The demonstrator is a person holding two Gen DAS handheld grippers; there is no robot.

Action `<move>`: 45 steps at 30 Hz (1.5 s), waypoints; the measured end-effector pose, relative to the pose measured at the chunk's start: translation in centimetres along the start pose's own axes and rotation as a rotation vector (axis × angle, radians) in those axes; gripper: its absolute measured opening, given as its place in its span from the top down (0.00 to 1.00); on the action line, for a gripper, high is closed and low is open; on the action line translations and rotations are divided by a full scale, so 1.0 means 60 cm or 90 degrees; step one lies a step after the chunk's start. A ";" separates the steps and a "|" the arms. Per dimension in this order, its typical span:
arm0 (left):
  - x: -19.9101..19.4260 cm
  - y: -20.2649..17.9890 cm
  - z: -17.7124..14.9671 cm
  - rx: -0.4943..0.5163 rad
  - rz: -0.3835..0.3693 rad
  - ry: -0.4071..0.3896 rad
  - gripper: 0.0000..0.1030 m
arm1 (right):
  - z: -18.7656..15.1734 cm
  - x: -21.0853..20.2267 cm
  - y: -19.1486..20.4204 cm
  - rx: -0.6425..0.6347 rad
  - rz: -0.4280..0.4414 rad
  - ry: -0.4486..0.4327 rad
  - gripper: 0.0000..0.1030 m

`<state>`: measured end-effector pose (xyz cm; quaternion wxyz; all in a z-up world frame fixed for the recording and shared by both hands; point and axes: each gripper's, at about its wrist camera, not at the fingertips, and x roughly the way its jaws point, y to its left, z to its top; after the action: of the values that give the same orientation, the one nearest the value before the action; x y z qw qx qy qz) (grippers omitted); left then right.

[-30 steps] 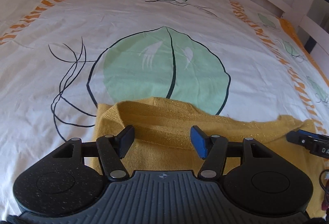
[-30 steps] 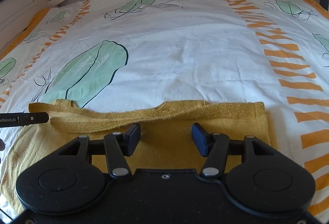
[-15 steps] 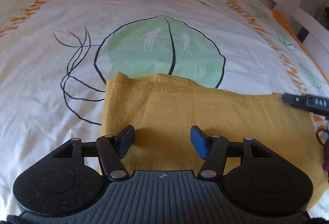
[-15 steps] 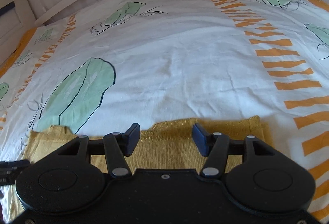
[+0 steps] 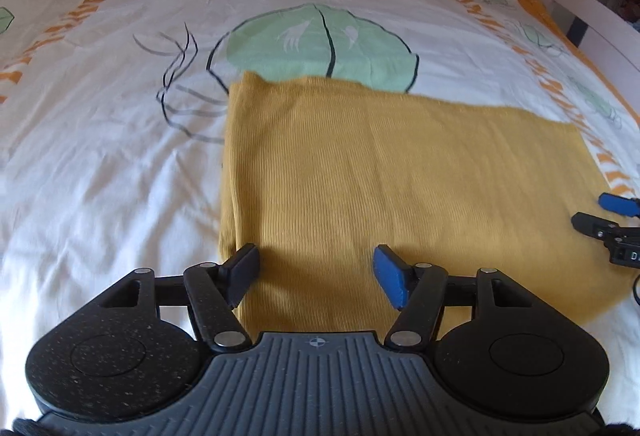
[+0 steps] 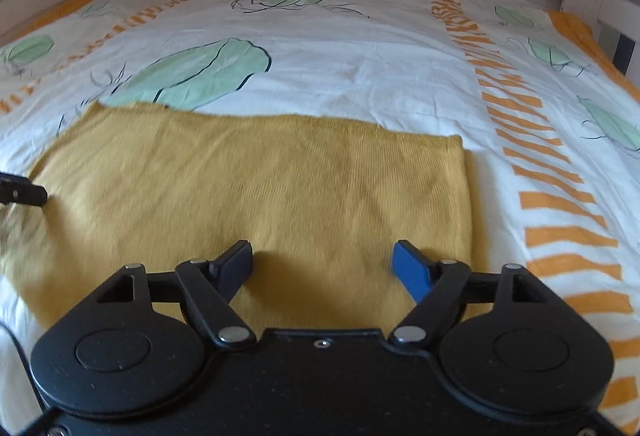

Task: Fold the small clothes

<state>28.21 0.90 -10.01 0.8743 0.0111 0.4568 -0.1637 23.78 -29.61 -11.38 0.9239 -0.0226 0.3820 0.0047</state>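
So my left hand-held gripper (image 5: 316, 278) and right hand-held gripper (image 6: 322, 266) both hang wide, empty. Yellow knit (image 5: 400, 187) lies flat on the bed (image 5: 100, 163) at 12 o'clock, long axis 9-to-3, equally near both.

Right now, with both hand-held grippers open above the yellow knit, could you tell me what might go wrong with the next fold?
1. The left hand-held gripper sits near the mustard garment's left edge, which looks layered; closing there may catch only the top layer.
2. The right hand-held gripper could also pinch the printed duvet cover under the garment and drag it along.
3. The two grippers are close together, so they might collide during the fold.
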 end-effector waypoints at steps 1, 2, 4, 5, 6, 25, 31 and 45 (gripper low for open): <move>-0.004 -0.002 -0.010 0.004 0.000 0.001 0.37 | -0.010 -0.008 0.003 -0.008 -0.005 -0.003 0.19; -0.008 -0.004 -0.019 0.010 0.001 0.000 0.37 | -0.018 -0.014 0.005 -0.014 -0.007 -0.003 0.19; -0.016 -0.010 -0.033 0.027 0.004 -0.002 0.35 | -0.031 -0.024 0.007 -0.026 -0.011 -0.002 0.18; -0.019 -0.012 -0.038 0.031 0.004 -0.003 0.34 | -0.037 -0.028 0.009 -0.031 -0.015 -0.001 0.16; -0.022 -0.013 -0.042 0.033 0.004 -0.003 0.33 | -0.042 -0.032 0.010 -0.034 -0.016 0.002 0.15; -0.017 0.003 -0.027 -0.046 -0.034 -0.006 0.23 | 0.059 -0.034 0.022 0.070 0.041 -0.013 0.14; -0.030 0.011 -0.020 -0.051 -0.004 -0.016 0.23 | 0.119 0.038 0.094 -0.008 0.008 -0.023 0.18; -0.027 0.026 -0.012 -0.085 0.014 0.008 0.23 | 0.088 0.111 0.133 -0.042 -0.073 0.030 0.12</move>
<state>27.25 2.94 -9.31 0.8719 -0.0413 0.4722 -0.1230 32.00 -21.48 -12.65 0.9122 -0.0754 0.4011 -0.0362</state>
